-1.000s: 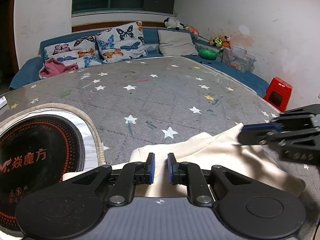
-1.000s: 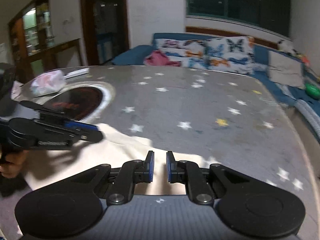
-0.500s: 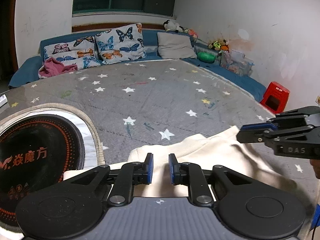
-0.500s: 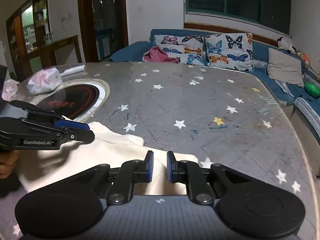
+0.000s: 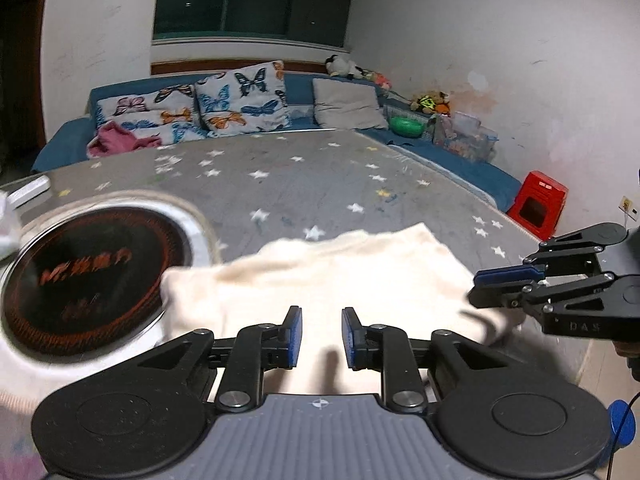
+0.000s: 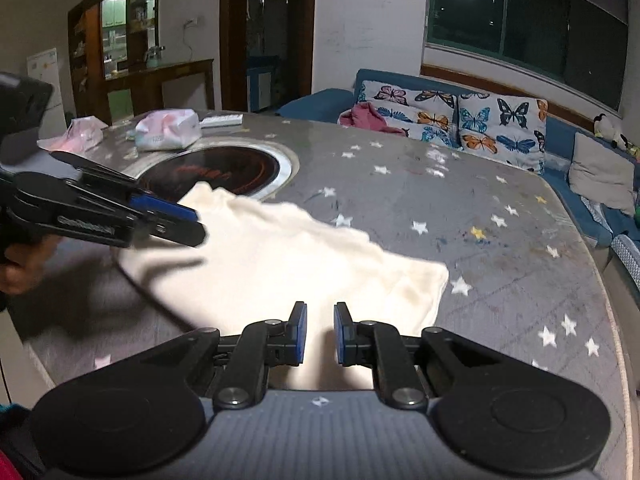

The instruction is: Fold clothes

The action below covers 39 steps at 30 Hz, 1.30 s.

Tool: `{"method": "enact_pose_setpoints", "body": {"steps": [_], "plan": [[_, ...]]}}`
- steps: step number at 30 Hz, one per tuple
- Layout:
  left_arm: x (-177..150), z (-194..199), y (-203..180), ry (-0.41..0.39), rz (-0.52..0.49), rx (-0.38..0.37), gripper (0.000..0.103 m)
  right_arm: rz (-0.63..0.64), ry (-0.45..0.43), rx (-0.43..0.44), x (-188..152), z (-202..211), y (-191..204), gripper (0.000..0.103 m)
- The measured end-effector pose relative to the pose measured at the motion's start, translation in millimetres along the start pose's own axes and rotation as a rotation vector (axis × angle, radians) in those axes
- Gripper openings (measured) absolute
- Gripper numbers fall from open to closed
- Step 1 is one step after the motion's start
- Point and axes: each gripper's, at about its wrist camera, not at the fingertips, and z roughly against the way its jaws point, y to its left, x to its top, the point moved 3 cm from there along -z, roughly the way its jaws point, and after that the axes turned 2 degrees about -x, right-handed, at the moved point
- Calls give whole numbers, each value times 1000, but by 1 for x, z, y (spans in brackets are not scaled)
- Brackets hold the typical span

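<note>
Left wrist view: the left claw [image 5: 321,336] hangs over the near part of a cream garment [image 5: 340,280], its blue pads parted with only a narrow gap and nothing between them. The right wrist view shows the right claw [image 6: 320,332] in the same state, pads slightly apart and empty above the cloth's near edge. The garment [image 6: 288,256] lies spread on the star-patterned tabletop [image 6: 480,208], one far corner reaching onto the round black cooktop [image 6: 212,172] set into the surface; it looks like a rough rectangle, so a fold may already be in it, though that is a judgement. The step in hand seems to be lining up for the next grasp: each claw would need to drop to a near corner or edge, pinch the fabric, then carry it across to lay a fold. The near hem is hidden beneath both claw bodies, so the exact edge each claw stands over cannot be told. Motion blur smears the cooktop's lettering and the cloth's left side in the left view. Beyond sit pink-and-white bundles [image 6: 168,130] and a sofa with butterfly cushions [image 5: 240,100].
</note>
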Motion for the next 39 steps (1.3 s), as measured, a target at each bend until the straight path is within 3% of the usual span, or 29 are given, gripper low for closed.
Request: {"method": "enact_pose_setpoints", "body": {"steps": [11,17,29,39], "plan": [[-27,9,27,18,104,56,26,-33,37,-38,-26,-3,-13,12],[-15,13,33,-5,118,64,24,-15,40,-35,-20,-1,-11,12],[0,-17,71,11,209,122,23,-8,19,-25,-6,-5,-9,14],[18,-34,73,3,186,139,23,-17,-4,-27,17,-30,-16,16]]}}
